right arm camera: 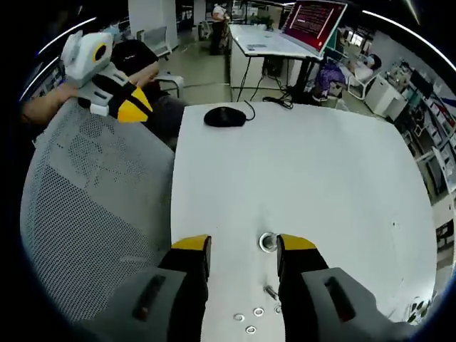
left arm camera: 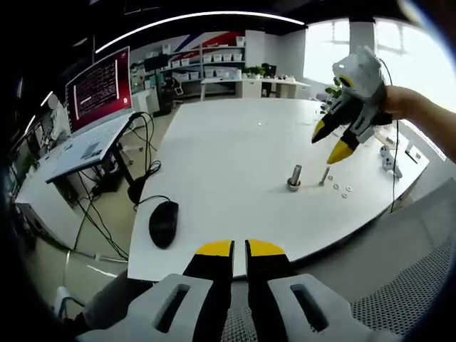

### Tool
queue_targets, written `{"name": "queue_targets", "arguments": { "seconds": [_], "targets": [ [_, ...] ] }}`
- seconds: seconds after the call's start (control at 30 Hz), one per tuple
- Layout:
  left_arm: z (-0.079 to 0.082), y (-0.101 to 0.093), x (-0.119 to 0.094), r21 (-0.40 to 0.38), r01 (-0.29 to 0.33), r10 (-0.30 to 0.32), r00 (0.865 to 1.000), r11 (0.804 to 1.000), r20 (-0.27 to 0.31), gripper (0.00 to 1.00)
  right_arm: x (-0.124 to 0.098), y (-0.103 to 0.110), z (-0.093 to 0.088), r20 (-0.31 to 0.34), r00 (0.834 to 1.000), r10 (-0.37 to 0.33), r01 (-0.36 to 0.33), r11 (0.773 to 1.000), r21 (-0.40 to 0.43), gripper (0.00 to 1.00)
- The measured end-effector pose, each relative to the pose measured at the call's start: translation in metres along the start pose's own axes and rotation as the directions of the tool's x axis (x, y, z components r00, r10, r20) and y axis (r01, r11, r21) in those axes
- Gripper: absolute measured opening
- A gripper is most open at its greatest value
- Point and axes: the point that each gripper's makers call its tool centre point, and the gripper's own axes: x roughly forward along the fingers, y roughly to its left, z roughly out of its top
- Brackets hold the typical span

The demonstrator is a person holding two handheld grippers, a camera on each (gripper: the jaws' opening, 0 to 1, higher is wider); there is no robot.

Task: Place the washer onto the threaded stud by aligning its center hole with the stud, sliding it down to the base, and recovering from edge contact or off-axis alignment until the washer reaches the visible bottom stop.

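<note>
The right tongs (right arm camera: 241, 249) hang over the white worktop (right arm camera: 306, 164), jaws standing wide apart with nothing between them. Seen through that gap in the right gripper view, the threaded stud (right arm camera: 268, 242) stands upright on its round base, and from the left gripper view it (left arm camera: 295, 177) looks bare, no washer on it that I can make out. The washers (right arm camera: 249, 319) lie loose on the worktop just beside the stud, three or four small rings in a scatter, with a small bolt-like piece (right arm camera: 271, 292) lying among them; from the left gripper view the same scatter (left arm camera: 345, 191) sits right of the stud, under the hovering right tongs (left arm camera: 329, 146).

The left tongs (left arm camera: 239, 251) sit well back at the near edge of the worktop, jaws nearly together and empty, with a black mouse (left arm camera: 163, 223) off to their left. In the right gripper view the left tongs (right arm camera: 135, 107) float above a grey mesh chair back (right arm camera: 92, 185), well away from the work.

So the job reads as barely begun: no washer picked, none on the stud. Everything is left, I'd say: choose a ring, pinch it, centre its hole over the stud, slide it down to the base.
</note>
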Motion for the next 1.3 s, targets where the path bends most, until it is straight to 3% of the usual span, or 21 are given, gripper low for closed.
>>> {"name": "queue_targets", "arguments": {
  "seconds": [0.13, 0.23, 0.4, 0.57, 0.63, 0.73, 0.93, 1.13, 1.3],
  "targets": [
    [0.001, -0.001, 0.000, 0.007, 0.008, -0.008, 1.000, 1.000, 0.007, 0.04, -0.034, 0.001, 0.003, 0.077, 0.995, -0.057, 0.054, 0.997, 0.048, 0.39],
    [0.002, -0.002, -0.001, 0.007, 0.014, -0.014, 1.000, 1.000, 0.019, 0.04, -0.056, 0.001, 0.002, 0.144, 0.982, -0.121, 0.107, 0.989, 0.100, 0.35],
    [0.001, -0.003, -0.002, 0.015, 0.020, -0.020, 1.000, 1.000, 0.014, 0.04, -0.083, 0.010, -0.018, 0.184, 0.964, -0.193, 0.153, 0.966, 0.210, 0.37],
    [0.001, -0.004, -0.002, 0.017, 0.022, -0.022, 1.000, 1.000, 0.011, 0.04, -0.103, 0.015, -0.039, 0.254, 0.924, -0.285, 0.179, 0.911, 0.372, 0.38],
    [0.001, -0.004, -0.002, 0.018, 0.021, -0.021, 1.000, 1.000, 0.010, 0.04, -0.110, 0.011, -0.051, 0.270, 0.903, -0.334, 0.192, 0.876, 0.443, 0.38],
    [0.002, -0.003, -0.003, 0.012, 0.018, -0.018, 1.000, 1.000, 0.019, 0.04, -0.119, 0.011, -0.071, 0.244, 0.880, -0.407, 0.237, 0.822, 0.518, 0.37],
    [0.003, -0.003, -0.003, 0.007, 0.013, -0.013, 1.000, 1.000, 0.025, 0.04, -0.127, 0.025, -0.102, 0.224, 0.855, -0.469, 0.267, 0.765, 0.586, 0.35],
    [0.009, 0.001, -0.006, -0.027, -0.003, 0.005, 0.997, 1.000, 0.072, 0.04, -0.130, 0.043, -0.119, 0.218, 0.839, -0.498, 0.263, 0.722, 0.640, 0.35],
    [0.008, -0.001, -0.006, -0.017, 0.000, 0.001, 0.998, 1.000, 0.063, 0.04, -0.132, 0.049, -0.134, 0.187, 0.827, -0.531, 0.303, 0.701, 0.646, 0.35]
  ]
}}
